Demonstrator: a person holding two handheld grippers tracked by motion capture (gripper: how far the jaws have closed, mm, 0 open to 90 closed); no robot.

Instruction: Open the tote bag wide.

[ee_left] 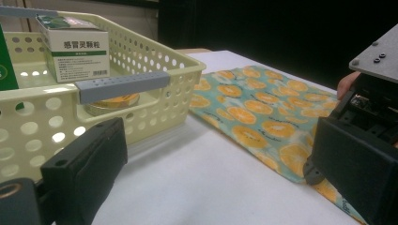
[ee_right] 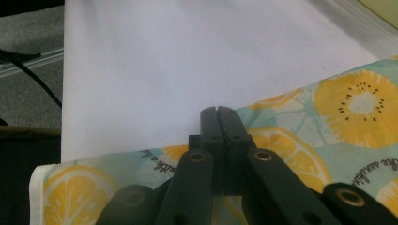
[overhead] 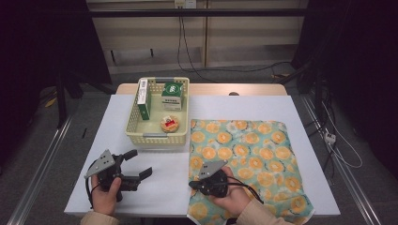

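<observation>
A: From up high, what do you see?
B: The right gripper (overhead: 195,184) sits on the cloth's (overhead: 248,154) left edge. The left gripper (overhead: 141,164) waits apart, jaws wide, near the basket (overhead: 133,126).
A: And the right gripper view?
B: Its jaws are pressed together at the orange-print cloth's (ee_right: 356,108) edge; I cannot tell if cloth is pinched.

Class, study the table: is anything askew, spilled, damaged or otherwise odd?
Nothing is spilled or damaged. The orange-print cloth lies slightly crooked, and its near edge hangs over the table front. In the basket, the boxes and round tin sit tidy. The right gripper is shut at the cloth's edge.
</observation>
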